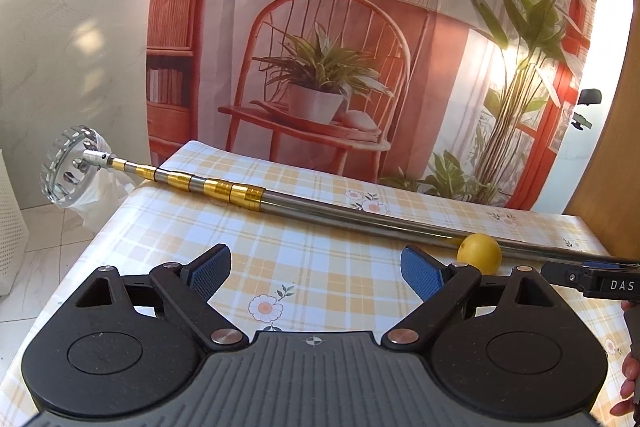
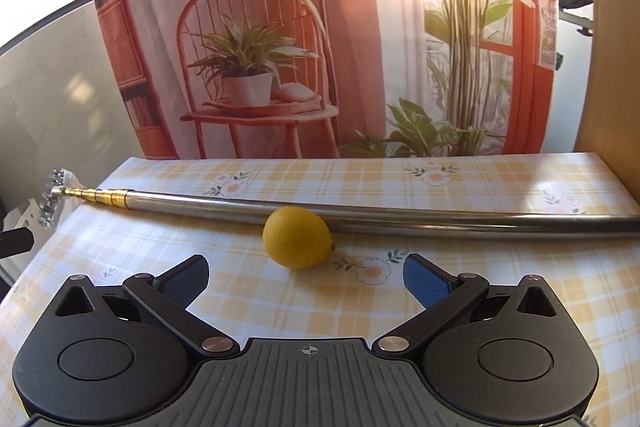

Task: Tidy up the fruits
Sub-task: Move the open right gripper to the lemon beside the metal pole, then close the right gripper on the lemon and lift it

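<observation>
Just ahead of the wide right claw (image 2: 306, 277), lemon (image 2: 297, 237), apparently touching pole (image 2: 400, 217), left claw (image 1: 316, 273) wide.

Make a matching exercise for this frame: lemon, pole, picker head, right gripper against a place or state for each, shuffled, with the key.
Things:
1. lemon
2. pole
3. picker head
4. right gripper

Places or states:
A. past the table's left edge, a clear bag hanging from it
B. open and empty, the fruit just ahead
C. lying lengthwise across the checked cloth
D. resting on the cloth against the steel tube's near side

Pairs: 1-D, 2-C, 3-A, 4-B
</observation>
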